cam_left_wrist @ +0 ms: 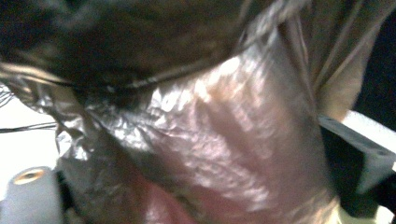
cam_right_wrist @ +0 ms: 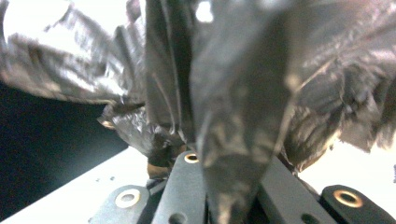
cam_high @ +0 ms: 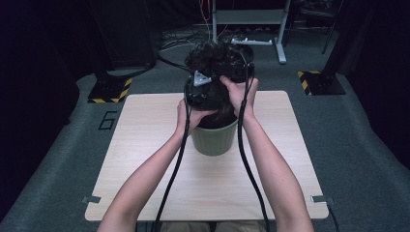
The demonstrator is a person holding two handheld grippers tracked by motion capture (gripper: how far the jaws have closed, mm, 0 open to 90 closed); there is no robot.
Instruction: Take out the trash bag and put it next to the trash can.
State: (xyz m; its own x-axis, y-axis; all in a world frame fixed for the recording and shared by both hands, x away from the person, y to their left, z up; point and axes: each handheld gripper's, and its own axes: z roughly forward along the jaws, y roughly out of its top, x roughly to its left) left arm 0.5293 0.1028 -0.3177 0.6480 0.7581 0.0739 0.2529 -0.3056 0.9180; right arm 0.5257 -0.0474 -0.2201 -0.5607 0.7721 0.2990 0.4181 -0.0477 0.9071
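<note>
Centrally on the pale wooden worktop [cam_high: 145, 159] stood a green bin [cam_high: 214, 140], a little toward the far edge, with bare wood open to its left, right and near sides. Both forearms came in from the near edge and met above the bin. Beyond the far edge lay grey floor, two yellow-and-black striped base plates and a metal frame, all well apart from the work.

A black plastic bag [cam_high: 212, 58] hung crumpled over the bin, its bunched top raised between the hands and its lower part dropping inside the rim. Its film looked thin, glossy and heavily creased, catching pale highlights in both gripper views.

From the right gripper view, the right gripper [cam_right_wrist: 219, 186] had its jaws pressed together on a fold of the bag, which rose straight out of them. The left gripper [cam_high: 200, 89] sat close against the bag; its jaws were lost behind draped film in the left gripper view, so I could not tell whether they gripped anything. Bag and hands hid the bin's inside.
</note>
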